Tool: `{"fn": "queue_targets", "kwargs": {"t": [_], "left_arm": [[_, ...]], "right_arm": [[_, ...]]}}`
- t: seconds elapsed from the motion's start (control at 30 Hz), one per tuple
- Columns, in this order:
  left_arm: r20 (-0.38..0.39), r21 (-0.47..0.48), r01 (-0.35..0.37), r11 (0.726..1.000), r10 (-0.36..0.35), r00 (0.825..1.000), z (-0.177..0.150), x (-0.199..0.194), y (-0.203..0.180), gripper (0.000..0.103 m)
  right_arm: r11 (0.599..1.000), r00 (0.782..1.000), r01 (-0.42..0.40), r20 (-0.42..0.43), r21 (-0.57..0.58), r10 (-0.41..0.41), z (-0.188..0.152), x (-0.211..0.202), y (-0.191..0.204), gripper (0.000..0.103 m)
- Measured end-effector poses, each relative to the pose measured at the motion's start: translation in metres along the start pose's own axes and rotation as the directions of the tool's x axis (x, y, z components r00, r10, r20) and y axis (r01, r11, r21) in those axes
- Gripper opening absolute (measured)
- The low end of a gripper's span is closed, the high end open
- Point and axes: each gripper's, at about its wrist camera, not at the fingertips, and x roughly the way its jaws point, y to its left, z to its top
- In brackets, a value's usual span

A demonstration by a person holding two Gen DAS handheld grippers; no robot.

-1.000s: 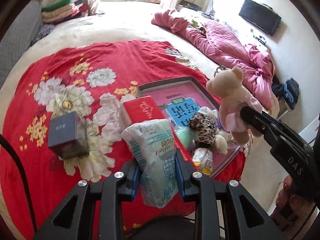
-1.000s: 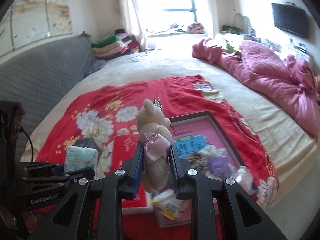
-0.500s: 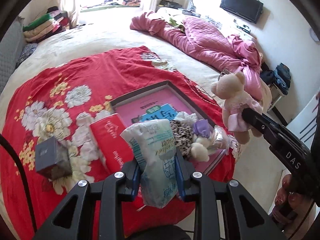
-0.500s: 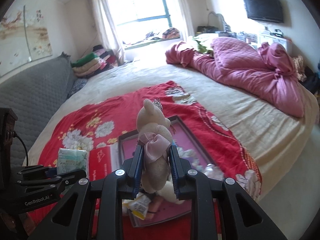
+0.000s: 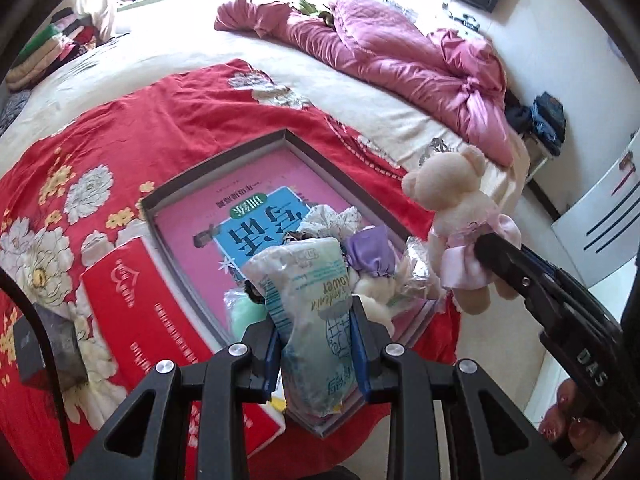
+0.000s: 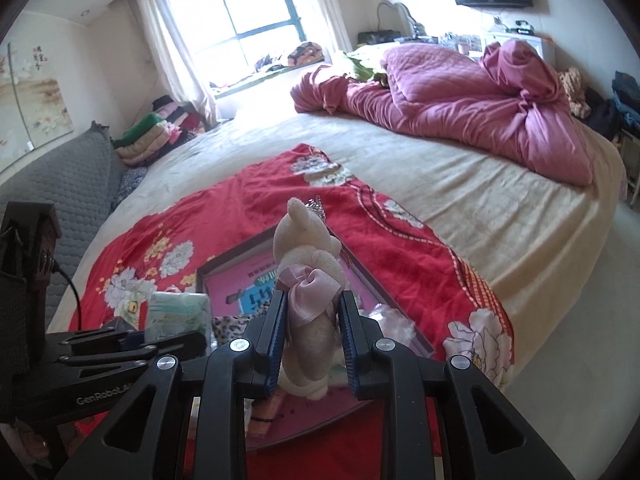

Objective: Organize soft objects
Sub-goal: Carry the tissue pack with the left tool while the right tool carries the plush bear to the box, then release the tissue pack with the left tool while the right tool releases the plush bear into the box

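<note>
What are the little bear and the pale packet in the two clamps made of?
The teddy bear looks like cream plush, fuzzy and matte, with a shiny pink satin-like bow at its back. The packet looks like thin, glossy plastic film, judging by its creases and printed lettering; it pinches in between the fingers, so the contents seem soft, perhaps tissues or wipes.

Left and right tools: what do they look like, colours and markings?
Both are black, angular two-finger frames with silver screws and blue finger pads. The left tool has a black cable by it and reads "GenRobot" on its side; the right tool reads "DAS".
</note>
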Motion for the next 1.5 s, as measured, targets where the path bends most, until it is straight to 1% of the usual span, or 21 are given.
{"fn": "queue_targets", "kwargs": {"t": [0.07, 0.13, 0.2, 0.3, 0.47, 0.63, 0.73, 0.9, 1.13, 1.2, 1.23, 1.27, 1.3, 1.43, 1.5], "left_arm": [[-0.016, 0.01, -0.009, 1.0, 0.009, 1.0, 0.001, 0.011, -0.001, 0.03], [-0.036, 0.017, -0.024, 1.0, 0.025, 0.999, 0.0, 0.021, -0.001, 0.03], [-0.057, 0.023, -0.048, 0.999, 0.049, 0.997, -0.001, 0.032, 0.002, 0.031], [-0.071, 0.018, -0.025, 1.0, 0.026, 0.997, 0.001, 0.039, 0.007, 0.032], [-0.084, 0.009, -0.024, 1.0, 0.025, 0.996, 0.004, 0.046, 0.012, 0.033], [-0.091, 0.01, -0.02, 1.0, 0.021, 0.996, 0.005, 0.047, 0.015, 0.033], [-0.094, 0.013, -0.021, 1.0, 0.022, 0.995, 0.005, 0.049, 0.015, 0.034], [-0.096, 0.008, -0.025, 1.0, 0.026, 0.995, 0.006, 0.05, 0.015, 0.035], [-0.094, 0.025, -0.046, 0.999, 0.048, 0.994, 0.005, 0.051, 0.013, 0.036], [-0.096, 0.03, -0.052, 0.998, 0.055, 0.994, 0.005, 0.051, 0.012, 0.037], [-0.096, 0.032, -0.055, 0.998, 0.058, 0.994, 0.005, 0.051, 0.011, 0.038], [-0.095, 0.035, -0.059, 0.998, 0.062, 0.993, 0.005, 0.051, 0.01, 0.039], [-0.095, 0.037, -0.062, 0.997, 0.066, 0.993, 0.005, 0.051, 0.01, 0.04], [-0.099, 0.037, -0.063, 0.997, 0.066, 0.993, 0.004, 0.051, 0.011, 0.042], [-0.099, 0.04, -0.068, 0.997, 0.072, 0.992, 0.004, 0.05, 0.01, 0.045]], "right_arm": [[1.0, 1.0, -0.014, -0.014, 0.005, 0.014, -0.003, 0.007, -0.002, 0.026], [0.999, 0.998, -0.048, -0.027, 0.019, 0.049, -0.006, 0.014, -0.003, 0.026], [0.998, 0.997, -0.059, -0.041, 0.018, 0.059, -0.007, 0.021, -0.002, 0.026], [0.997, 0.995, -0.078, -0.065, 0.001, 0.078, -0.01, 0.031, 0.004, 0.026], [0.993, 0.988, -0.12, -0.1, -0.006, 0.119, -0.013, 0.047, 0.012, 0.027], [0.994, 0.983, -0.111, -0.152, -0.02, 0.107, -0.02, 0.07, 0.014, 0.027], [0.994, 0.982, -0.102, -0.166, -0.04, 0.094, -0.024, 0.078, 0.016, 0.029], [0.997, 0.987, -0.067, -0.15, -0.048, 0.059, -0.026, 0.078, 0.013, 0.038], [0.998, 0.991, -0.058, -0.119, -0.034, 0.054, -0.021, 0.07, 0.007, 0.039], [0.998, 0.992, -0.051, -0.114, -0.042, 0.046, -0.02, 0.067, 0.007, 0.04], [0.998, 0.993, -0.045, -0.108, -0.04, 0.041, -0.018, 0.065, 0.007, 0.042], [0.998, 0.994, -0.046, -0.102, -0.035, 0.042, -0.017, 0.063, 0.006, 0.053], [0.998, 0.995, -0.047, -0.091, -0.029, 0.044, -0.016, 0.06, 0.005, 0.058], [0.999, 0.996, -0.044, -0.073, -0.02, 0.042, -0.012, 0.053, 0.003, 0.058], [0.999, 0.997, -0.036, -0.071, -0.027, 0.034, -0.012, 0.051, 0.004, 0.058]]}}
